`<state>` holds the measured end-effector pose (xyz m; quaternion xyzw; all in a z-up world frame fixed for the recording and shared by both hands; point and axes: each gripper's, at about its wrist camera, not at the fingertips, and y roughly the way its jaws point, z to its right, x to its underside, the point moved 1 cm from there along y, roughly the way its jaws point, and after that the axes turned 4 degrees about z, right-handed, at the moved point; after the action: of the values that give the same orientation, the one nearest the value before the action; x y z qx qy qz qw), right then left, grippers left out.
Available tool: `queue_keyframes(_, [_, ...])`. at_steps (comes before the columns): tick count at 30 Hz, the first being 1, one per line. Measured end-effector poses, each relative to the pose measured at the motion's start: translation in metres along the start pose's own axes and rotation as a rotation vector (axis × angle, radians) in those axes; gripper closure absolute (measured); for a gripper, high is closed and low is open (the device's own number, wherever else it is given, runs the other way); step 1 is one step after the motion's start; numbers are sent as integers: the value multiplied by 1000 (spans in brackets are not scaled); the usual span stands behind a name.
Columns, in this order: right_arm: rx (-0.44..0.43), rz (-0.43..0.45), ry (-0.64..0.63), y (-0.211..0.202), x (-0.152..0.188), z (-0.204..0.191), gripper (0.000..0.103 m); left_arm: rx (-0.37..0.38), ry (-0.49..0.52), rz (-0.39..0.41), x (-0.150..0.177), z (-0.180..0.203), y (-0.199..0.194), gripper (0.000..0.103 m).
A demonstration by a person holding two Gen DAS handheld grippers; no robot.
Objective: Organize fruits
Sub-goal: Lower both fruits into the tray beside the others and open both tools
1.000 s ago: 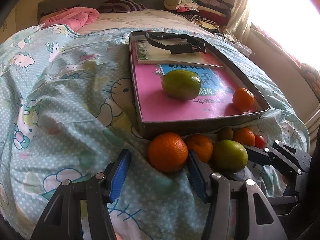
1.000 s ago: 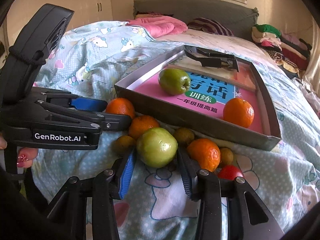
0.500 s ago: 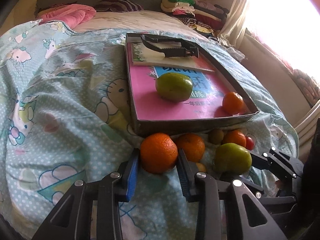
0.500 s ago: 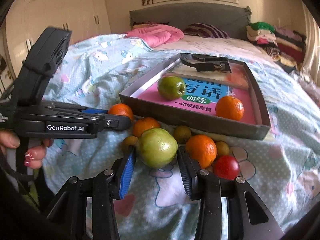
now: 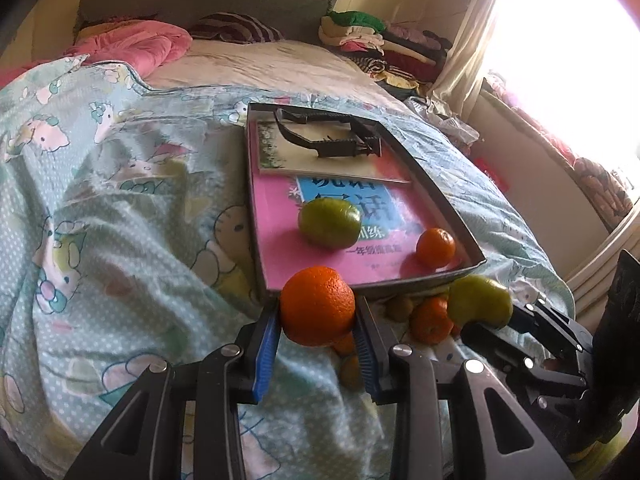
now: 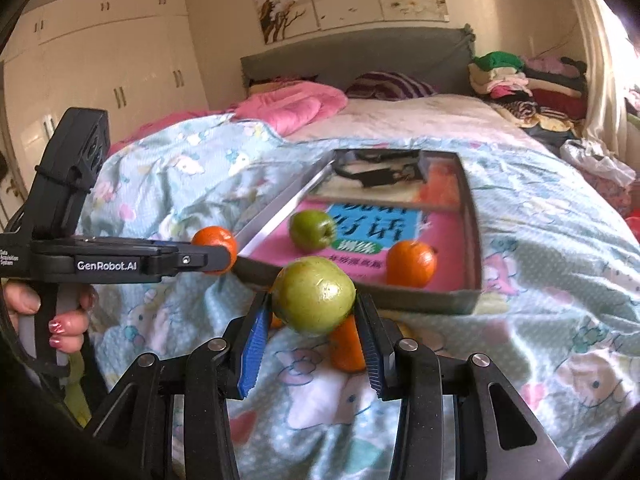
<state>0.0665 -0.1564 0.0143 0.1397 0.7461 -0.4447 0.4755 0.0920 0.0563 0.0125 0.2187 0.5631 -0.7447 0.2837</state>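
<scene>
A bedroom in a private home, seen across a made-up bed.

A cartoon-print duvet (image 5: 120,220) covers the near half of the bed, with a pink quilt (image 6: 292,110) and a striped pillow (image 6: 390,86) bunched against the grey padded headboard (image 6: 360,54) at the far end. Folded clothes (image 6: 524,80) are stacked at the far right corner, beside a pale curtain (image 5: 460,60) and a sunlit window (image 5: 568,60). Cream built-in wardrobes (image 6: 112,68) line the left wall, and a three-panel tree painting (image 6: 348,0) hangs above the headboard.
</scene>
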Motion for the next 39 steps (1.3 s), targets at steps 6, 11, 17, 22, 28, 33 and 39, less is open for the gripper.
queue_keyframes(6, [74, 24, 24, -3, -11, 23, 59, -1, 15, -2, -14, 10, 12, 67])
queue_keyframes(11, [122, 38, 22, -5, -17, 36, 59, -16, 30, -11, -22, 15, 26, 67])
queue_keyframes(17, [172, 16, 25, 3, -16, 49, 59, -39, 35, -32, -23, 16, 41, 67])
queue_keyframes(22, [193, -11, 34, 16, -17, 61, 59, -55, 39, -47, -21, 16, 52, 67])
queue_keyframes(28, [207, -35, 46, 26, -19, 68, 59, -78, 49, -45, -21, 16, 58, 67])
queue_keyframes(33, [233, -74, 44, 36, -22, 70, 59, -86, 47, -44, -21, 15, 60, 67])
queue_keyframes(39, [227, -95, 47, 41, -25, 76, 59, -94, 46, -45, -22, 14, 63, 67])
